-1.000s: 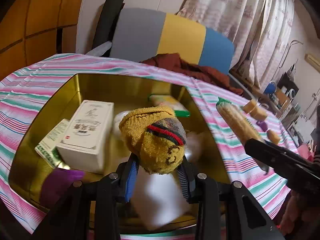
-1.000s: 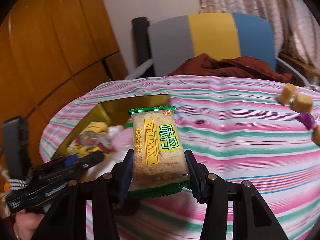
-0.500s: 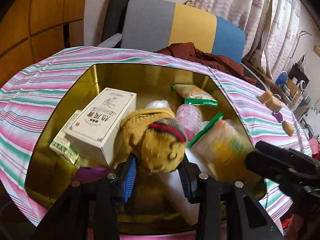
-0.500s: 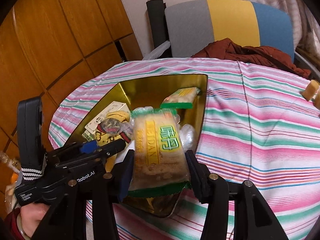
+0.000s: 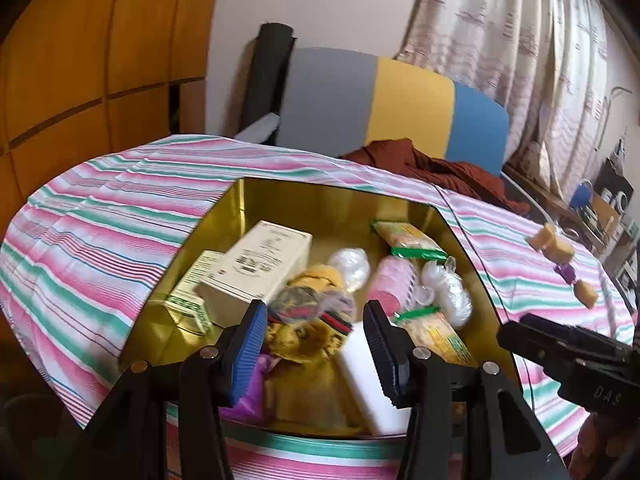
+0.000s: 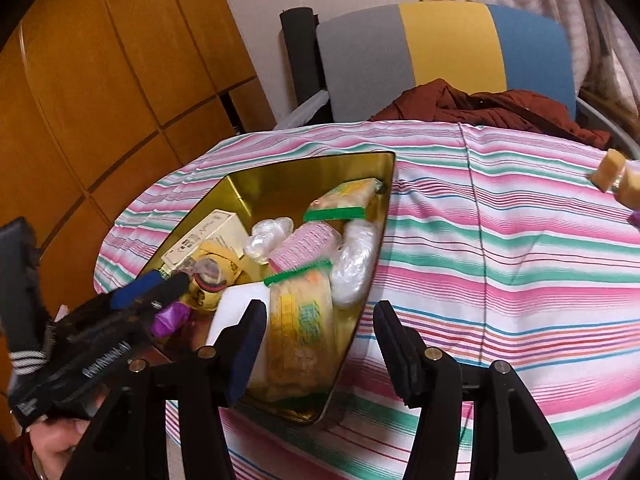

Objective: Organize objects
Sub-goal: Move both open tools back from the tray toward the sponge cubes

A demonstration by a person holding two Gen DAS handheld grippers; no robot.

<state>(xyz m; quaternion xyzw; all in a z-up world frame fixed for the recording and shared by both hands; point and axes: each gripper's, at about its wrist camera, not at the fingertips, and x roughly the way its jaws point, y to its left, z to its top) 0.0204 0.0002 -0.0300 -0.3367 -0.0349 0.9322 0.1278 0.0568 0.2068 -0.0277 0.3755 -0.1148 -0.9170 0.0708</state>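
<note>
A gold tin (image 5: pixel 320 192) sits on the striped tablecloth. A yellow knitted piece with red and dark stripes (image 5: pixel 308 320) lies in the tin, between and below the fingers of my left gripper (image 5: pixel 314 312). Those jaws are opening and neither pad presses on it. A yellow snack packet with green ends (image 6: pixel 300 328) lies in the tin (image 6: pixel 304 164) close to the left finger of my right gripper (image 6: pixel 320 308). The right jaws are also opening, with the right pad well clear of the packet.
Also in the tin are a white box (image 5: pixel 260 264), a pink packet (image 5: pixel 392 280), another snack packet (image 5: pixel 408 236), clear wrapped bundles (image 5: pixel 444 292) and a white block (image 5: pixel 364 376). Wrapped candies (image 5: pixel 554 240) lie on the cloth to the right. A chair with brown cloth (image 6: pixel 480 104) stands behind.
Both grippers have opened. The knitted piece dropped out of the left jaws into the tin. The snack packet left the right jaws and now lies in the tin. The left gripper drew back.
</note>
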